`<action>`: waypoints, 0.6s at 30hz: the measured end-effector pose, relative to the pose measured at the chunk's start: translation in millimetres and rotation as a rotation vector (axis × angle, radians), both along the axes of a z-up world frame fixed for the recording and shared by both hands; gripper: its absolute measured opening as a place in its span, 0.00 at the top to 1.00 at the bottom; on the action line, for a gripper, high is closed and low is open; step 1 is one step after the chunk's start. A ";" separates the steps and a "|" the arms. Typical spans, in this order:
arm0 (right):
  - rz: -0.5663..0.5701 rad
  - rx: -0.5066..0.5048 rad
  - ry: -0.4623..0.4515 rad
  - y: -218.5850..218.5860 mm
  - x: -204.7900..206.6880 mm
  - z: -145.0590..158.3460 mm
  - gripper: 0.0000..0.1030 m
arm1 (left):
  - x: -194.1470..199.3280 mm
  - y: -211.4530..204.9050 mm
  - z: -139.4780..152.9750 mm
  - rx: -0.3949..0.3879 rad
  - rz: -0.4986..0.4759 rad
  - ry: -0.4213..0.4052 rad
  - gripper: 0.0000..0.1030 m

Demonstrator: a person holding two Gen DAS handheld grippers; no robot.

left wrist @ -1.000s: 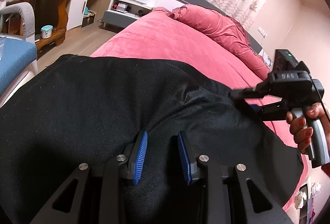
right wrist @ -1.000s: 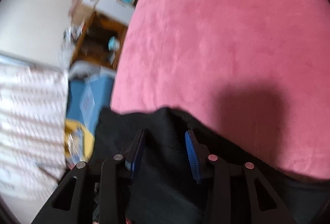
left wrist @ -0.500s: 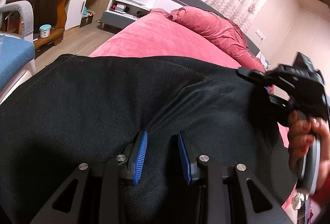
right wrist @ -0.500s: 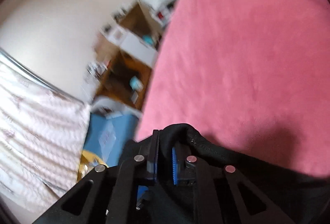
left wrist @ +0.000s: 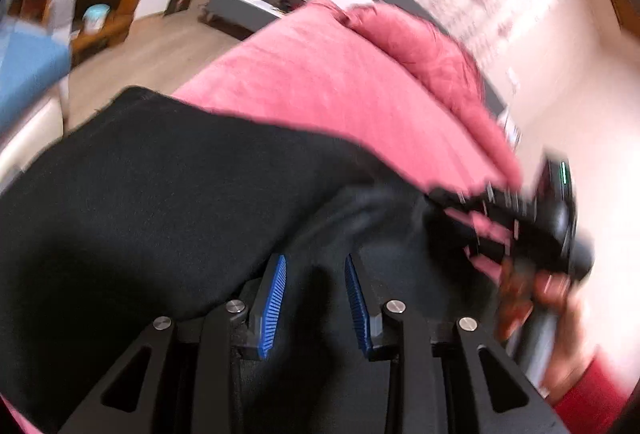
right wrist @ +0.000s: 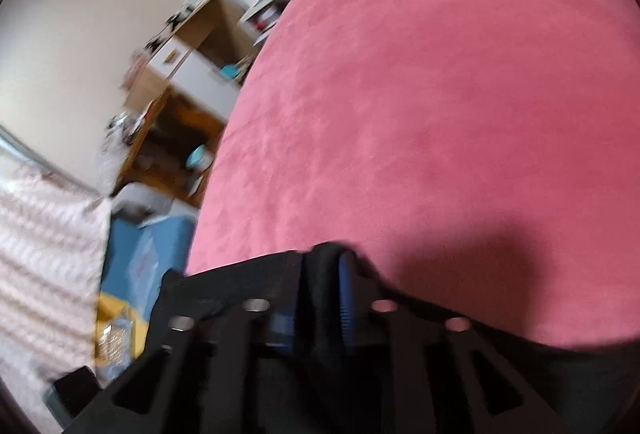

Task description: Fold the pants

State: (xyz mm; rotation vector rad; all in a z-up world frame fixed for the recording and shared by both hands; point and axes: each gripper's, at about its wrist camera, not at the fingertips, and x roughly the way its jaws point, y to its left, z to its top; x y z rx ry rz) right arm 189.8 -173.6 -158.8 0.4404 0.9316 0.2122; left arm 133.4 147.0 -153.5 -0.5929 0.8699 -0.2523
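- Left hand-held gripper [left wrist: 315, 304]: I see black cloth of the pants [left wrist: 160, 202] running between its blue pads; the pads appear to pinch a fold of it.
- Right hand-held gripper [right wrist: 320, 298]: a bunched edge of the pants sits between its fingers, and its jaws are opening; the blur leaves contact uncertain.
- Pants: they drape directly ahead of and below both grippers, over the near edge of the bed [right wrist: 440, 94], with the pink cover bare beyond them.
- Person's hand [left wrist: 532, 286]: it holds the right tool, seen to the right of my left gripper.
- Progress: I judge the folding early or midway; the cloth looks lifted and unsettled, with no neat stack visible. Laying flat, folding over and smoothing remain.
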 end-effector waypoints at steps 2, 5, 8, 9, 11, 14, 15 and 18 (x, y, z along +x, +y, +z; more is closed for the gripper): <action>0.006 -0.035 -0.110 4.3 -18.7 18.2 0.50 | 8.3 13.5 10.0 -0.012 0.033 -0.007 0.70; 0.125 -0.106 -0.201 25.9 -41.4 35.6 0.59 | 38.8 24.7 13.1 0.024 0.011 0.035 0.70; 0.257 -0.141 -0.204 57.3 -52.8 31.3 0.69 | 66.5 28.9 0.7 0.060 -0.020 0.100 0.70; 0.279 -0.138 -0.192 65.2 -53.5 25.0 0.71 | 70.8 31.6 -4.6 0.055 -0.010 0.116 0.70; 0.305 -0.166 -0.173 78.7 -52.6 11.9 0.73 | 80.9 36.9 -15.5 0.033 -0.007 0.152 0.70; 0.312 -0.228 -0.134 88.1 -49.5 -8.8 0.73 | 87.7 39.3 -17.6 0.097 -0.002 0.119 0.72; 0.299 -0.240 -0.113 87.7 -45.5 -16.6 0.73 | 88.7 36.2 -17.7 0.136 -0.008 0.101 0.73; 0.255 -0.212 -0.083 79.2 -35.5 -38.3 0.79 | 92.2 33.8 -20.4 0.205 -0.001 0.055 0.75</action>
